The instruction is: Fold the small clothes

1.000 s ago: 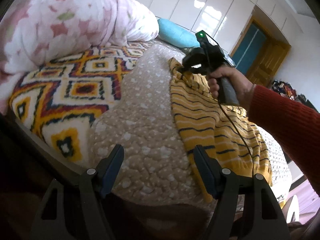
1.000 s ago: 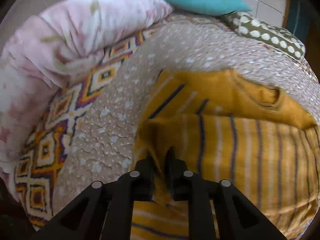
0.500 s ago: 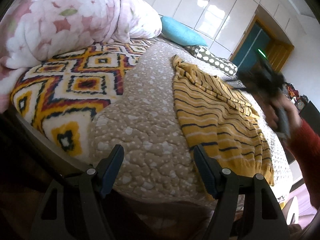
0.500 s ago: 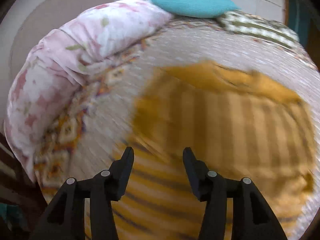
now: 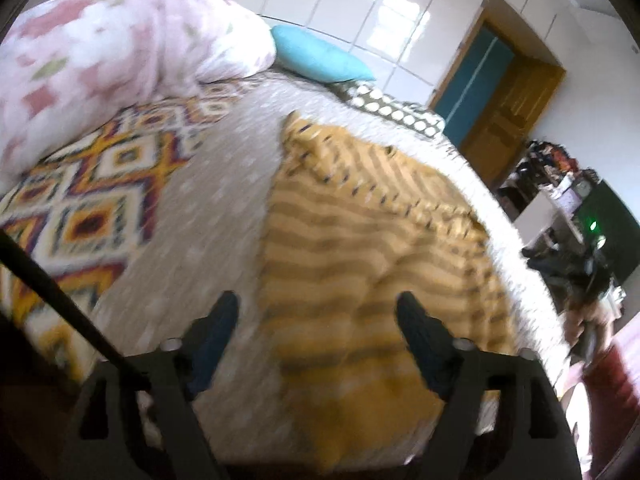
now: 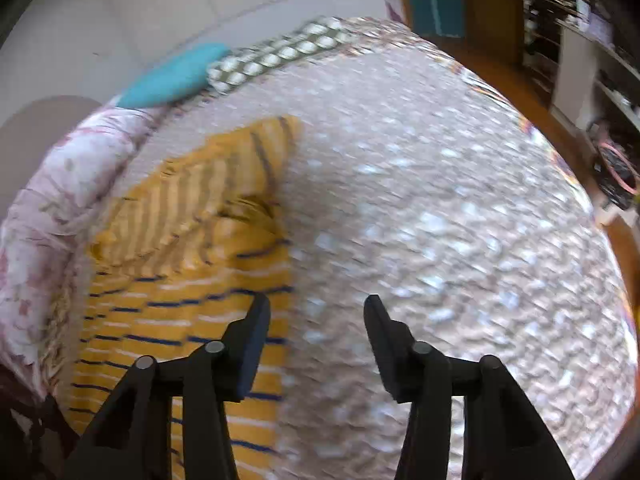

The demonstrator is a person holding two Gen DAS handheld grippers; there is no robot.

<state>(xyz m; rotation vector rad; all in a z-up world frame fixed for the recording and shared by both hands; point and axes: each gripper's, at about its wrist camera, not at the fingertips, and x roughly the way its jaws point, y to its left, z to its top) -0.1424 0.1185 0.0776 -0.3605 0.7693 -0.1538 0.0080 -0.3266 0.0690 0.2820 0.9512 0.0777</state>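
Note:
A mustard-yellow sweater with dark blue and white stripes lies spread on the beige spotted bedspread. My left gripper is open and empty, hovering over the sweater's near hem. In the right wrist view the sweater lies at the left, one sleeve folded across it. My right gripper is open and empty above the sweater's right edge, its left finger over the fabric and its right finger over the bare bedspread. Both views are motion-blurred.
A pink floral duvet is piled at the left over a diamond-patterned blanket. A teal pillow and a spotted cushion lie at the head. A wooden door and cluttered shelves stand at the right.
My right gripper has let go of the sweater's sleeve, opened, and swung to the sweater's right edge. My left gripper has moved in over the sweater's near hem.

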